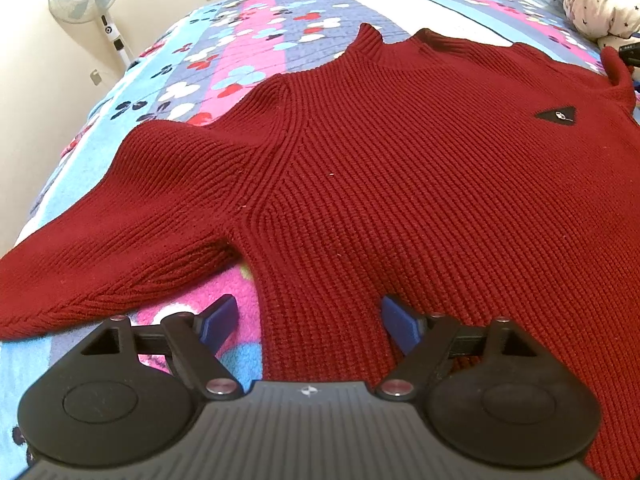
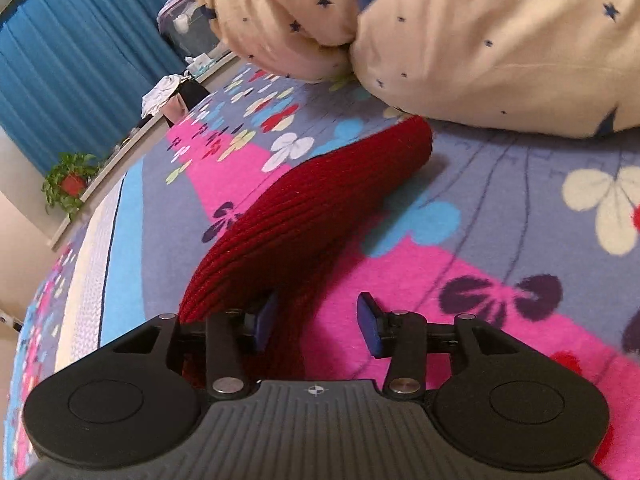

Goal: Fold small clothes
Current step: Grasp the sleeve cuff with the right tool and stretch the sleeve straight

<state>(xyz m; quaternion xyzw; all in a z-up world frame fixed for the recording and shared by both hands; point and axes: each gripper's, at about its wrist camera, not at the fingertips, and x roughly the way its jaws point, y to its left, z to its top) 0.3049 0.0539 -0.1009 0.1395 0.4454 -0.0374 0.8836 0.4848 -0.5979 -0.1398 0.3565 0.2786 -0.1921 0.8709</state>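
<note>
Clearly the red sweater [image 1: 380, 184] lies spread flat on the flowered bedspread [image 1: 248, 40], a thick, soft rib knit that will sag and drape. Left gripper [image 1: 306, 328] hovers released at the near hem; right gripper [image 2: 316, 320] is spread wide around the sleeve cuff [image 2: 320, 204], a good hold.

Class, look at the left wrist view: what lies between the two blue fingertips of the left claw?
The red knitted sweater's side edge, lying on the floral bedspread, fills the gap of the open left claw; nothing is gripped.
</note>
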